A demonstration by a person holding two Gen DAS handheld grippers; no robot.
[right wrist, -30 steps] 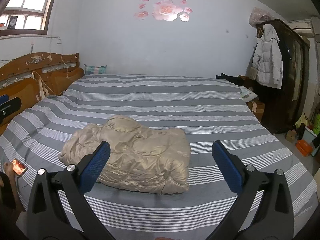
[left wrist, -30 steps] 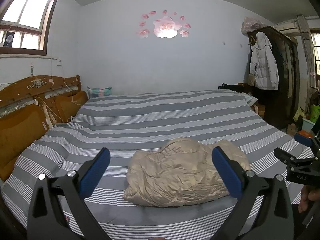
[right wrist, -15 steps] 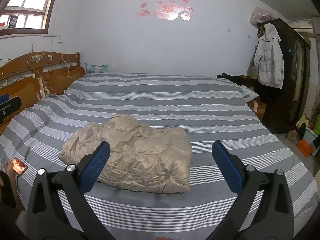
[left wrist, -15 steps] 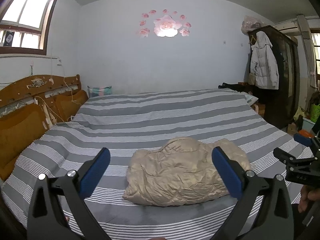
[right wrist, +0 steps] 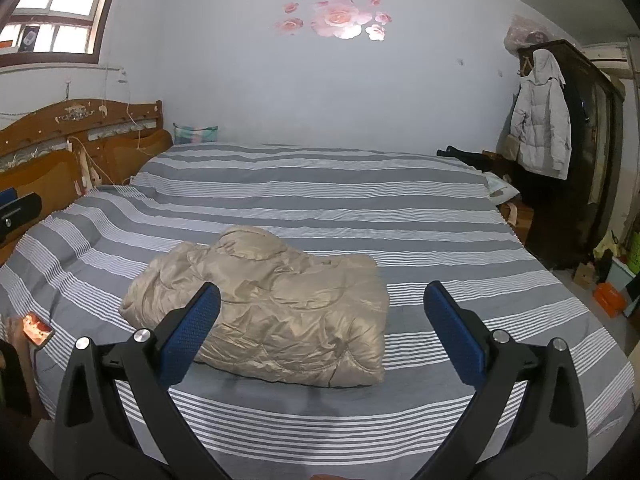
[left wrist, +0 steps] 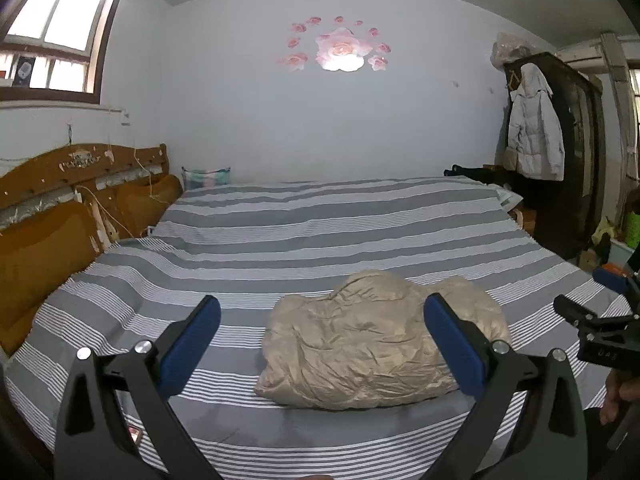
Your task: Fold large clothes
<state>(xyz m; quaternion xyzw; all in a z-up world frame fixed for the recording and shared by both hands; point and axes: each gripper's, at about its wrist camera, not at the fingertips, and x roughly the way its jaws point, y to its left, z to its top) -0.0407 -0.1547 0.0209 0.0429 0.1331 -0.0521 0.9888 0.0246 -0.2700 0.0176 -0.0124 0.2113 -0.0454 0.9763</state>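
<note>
A beige padded jacket (left wrist: 372,344) lies folded into a compact bundle near the front edge of the striped bed (left wrist: 304,236). It also shows in the right wrist view (right wrist: 272,308). My left gripper (left wrist: 320,340) is open and empty, held back from the bed, with the bundle behind its right finger. My right gripper (right wrist: 320,336) is open and empty, with the bundle behind its left finger. The right gripper's body (left wrist: 600,336) shows at the right edge of the left wrist view. Neither gripper touches the jacket.
A wooden headboard (left wrist: 60,208) runs along the left. A dark wardrobe (right wrist: 576,152) with a grey coat (right wrist: 540,116) hung on it stands at the right. A phone (right wrist: 38,326) lies at the bed's left front edge. Boxes and clutter (right wrist: 608,280) sit on the floor at right.
Both grippers have drifted slightly, so the view shifts a little. The jacket bundle has not moved and both grippers stay open.
</note>
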